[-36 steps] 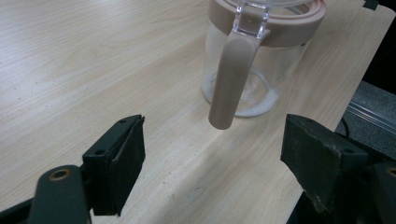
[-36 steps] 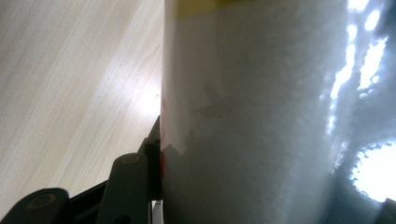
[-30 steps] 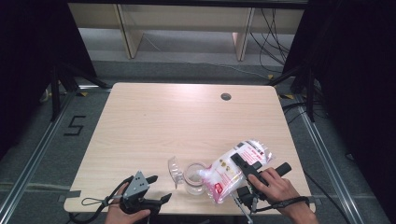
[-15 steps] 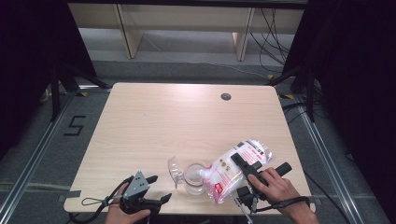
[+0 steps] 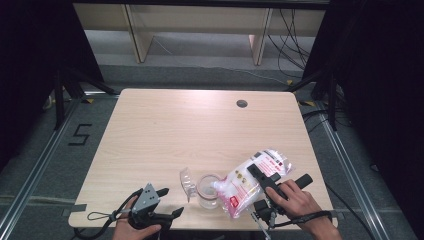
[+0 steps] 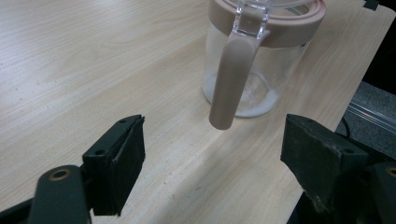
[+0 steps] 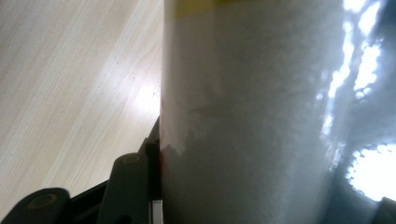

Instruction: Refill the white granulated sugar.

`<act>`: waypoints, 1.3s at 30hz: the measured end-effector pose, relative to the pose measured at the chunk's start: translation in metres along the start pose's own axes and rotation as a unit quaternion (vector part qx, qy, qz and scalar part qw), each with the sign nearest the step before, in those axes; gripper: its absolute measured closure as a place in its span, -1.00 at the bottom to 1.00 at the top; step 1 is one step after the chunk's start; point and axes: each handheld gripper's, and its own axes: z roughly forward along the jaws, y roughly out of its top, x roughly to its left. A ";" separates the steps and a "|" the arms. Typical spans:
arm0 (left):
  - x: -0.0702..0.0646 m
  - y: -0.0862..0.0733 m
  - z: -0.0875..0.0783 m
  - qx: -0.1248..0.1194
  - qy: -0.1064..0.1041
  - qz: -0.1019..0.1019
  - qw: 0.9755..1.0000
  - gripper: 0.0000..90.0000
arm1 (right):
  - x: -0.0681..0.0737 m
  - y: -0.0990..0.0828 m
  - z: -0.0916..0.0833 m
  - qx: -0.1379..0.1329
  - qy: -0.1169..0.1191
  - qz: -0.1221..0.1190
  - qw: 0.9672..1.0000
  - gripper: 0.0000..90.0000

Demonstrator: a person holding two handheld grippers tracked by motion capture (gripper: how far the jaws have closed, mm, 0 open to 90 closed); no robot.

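- Pale wood table (image 5: 165, 135) spans the middle of the high view, with dark floor around it.
- At the lower left, the left gripper (image 5: 162, 204) hangs with jaws wide apart and nothing between them.
- One clear jug (image 6: 261, 60) with a pinkish rim stands upright at lower centre, its handle (image 6: 231, 79) facing that gripper.
- One white bag (image 5: 250, 182) lies tilted at the lower right, its long axis running lower left to upper right, low end at the jug's mouth.
- The right gripper (image 5: 257, 175) is clamped on the bag, jaws about half apart.
- One dark round hole (image 5: 242, 103) sits near the far edge.

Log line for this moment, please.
right gripper: shut on bag, tilted over jar | left gripper: open, holding nothing, facing jar handle
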 end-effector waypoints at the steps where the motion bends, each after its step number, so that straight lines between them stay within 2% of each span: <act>1: 0.000 0.000 0.000 0.001 0.000 0.000 1.000 -0.53 | 0.000 0.000 0.000 0.000 0.000 0.000 1.000 0.18; 10: 0.000 0.000 0.000 0.002 -0.001 0.000 1.000 -0.53 | 0.000 -0.001 0.000 -0.002 0.003 -0.008 1.000 0.18; 27: 0.000 0.000 0.000 -0.003 -0.004 0.000 1.000 -0.53 | -0.001 0.000 -0.001 0.005 0.004 -0.007 1.000 0.19; 30: 0.000 0.000 0.000 -0.003 -0.005 -0.001 1.000 -0.53 | -0.001 0.000 -0.001 0.004 0.005 -0.005 1.000 0.19; 32: -0.001 0.000 0.000 0.002 -0.001 -0.011 1.000 -0.53 | -0.002 0.000 -0.001 0.006 0.008 -0.007 1.000 0.19; 34: -0.001 -0.001 0.001 -0.003 -0.003 -0.015 1.000 -0.53 | -0.002 0.000 -0.001 0.005 0.007 -0.010 1.000 0.19; 39: -0.001 0.000 0.000 0.002 0.000 -0.011 1.000 -0.53 | -0.001 0.000 -0.001 0.004 0.004 -0.009 1.000 0.19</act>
